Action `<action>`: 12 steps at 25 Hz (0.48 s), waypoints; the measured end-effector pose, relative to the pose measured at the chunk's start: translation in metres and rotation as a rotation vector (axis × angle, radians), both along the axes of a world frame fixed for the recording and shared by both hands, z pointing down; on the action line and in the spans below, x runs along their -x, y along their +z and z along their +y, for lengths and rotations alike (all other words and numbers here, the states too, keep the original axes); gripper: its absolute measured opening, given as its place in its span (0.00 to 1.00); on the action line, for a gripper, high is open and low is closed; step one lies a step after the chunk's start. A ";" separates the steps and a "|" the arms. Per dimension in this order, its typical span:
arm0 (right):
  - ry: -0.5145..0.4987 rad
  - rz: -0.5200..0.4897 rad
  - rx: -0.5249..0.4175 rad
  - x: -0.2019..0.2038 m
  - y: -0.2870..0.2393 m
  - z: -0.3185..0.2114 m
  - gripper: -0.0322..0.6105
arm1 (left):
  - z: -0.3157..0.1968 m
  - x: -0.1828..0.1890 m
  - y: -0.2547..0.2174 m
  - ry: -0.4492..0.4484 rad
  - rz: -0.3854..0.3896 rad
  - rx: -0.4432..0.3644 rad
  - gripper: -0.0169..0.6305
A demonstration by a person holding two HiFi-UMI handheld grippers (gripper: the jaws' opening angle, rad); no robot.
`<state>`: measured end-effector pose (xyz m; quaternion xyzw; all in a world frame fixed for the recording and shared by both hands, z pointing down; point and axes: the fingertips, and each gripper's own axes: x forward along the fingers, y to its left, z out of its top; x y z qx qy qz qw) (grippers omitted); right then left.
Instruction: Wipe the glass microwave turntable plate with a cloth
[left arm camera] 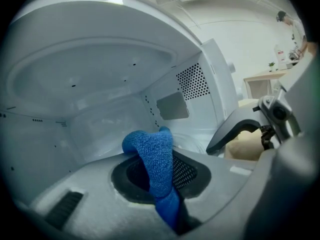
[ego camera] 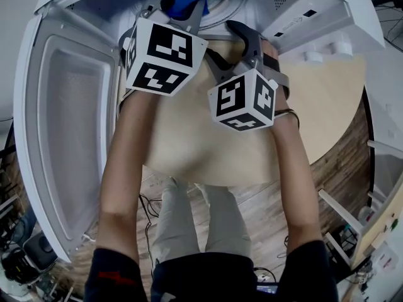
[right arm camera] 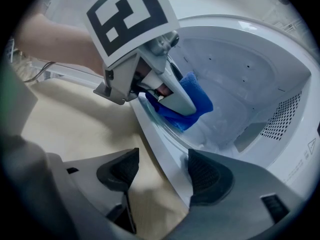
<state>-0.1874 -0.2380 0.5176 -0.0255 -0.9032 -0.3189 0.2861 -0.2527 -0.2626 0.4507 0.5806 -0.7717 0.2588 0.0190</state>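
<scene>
Glass turntable plate [right arm camera: 200, 130] lies on the floor of the open microwave [ego camera: 302, 11], just inside its front edge, with the door [ego camera: 69, 124] swung wide to the microwave's left. Both bare forearms reach forward, side by side, toward the microwave's opening. The left forearm [ego camera: 129, 168] carries the left gripper [left arm camera: 161, 184] into the cavity. The right forearm [ego camera: 293, 175] holds the right gripper [right arm camera: 162, 171] at the front edge. The left gripper's jaws are clamped on a folded blue cloth [left arm camera: 152, 154], whose free end stands out beyond them above the plate inside the microwave; whether cloth and glass touch cannot be told. The right gripper's jaws stand apart and hold nothing. The microwave's white front lip runs between them, one jaw over the beige table [ego camera: 327, 99] and the other toward the cavity, near the plate's rim.
</scene>
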 end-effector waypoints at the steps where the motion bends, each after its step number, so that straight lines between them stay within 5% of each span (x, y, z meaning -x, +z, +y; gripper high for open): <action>1: 0.000 0.000 0.000 0.000 0.000 0.000 0.50 | -0.003 -0.003 0.001 0.009 0.004 -0.002 0.11; 12: -0.001 0.001 0.003 0.000 0.001 0.000 0.50 | -0.028 -0.026 0.002 0.095 -0.003 0.005 0.11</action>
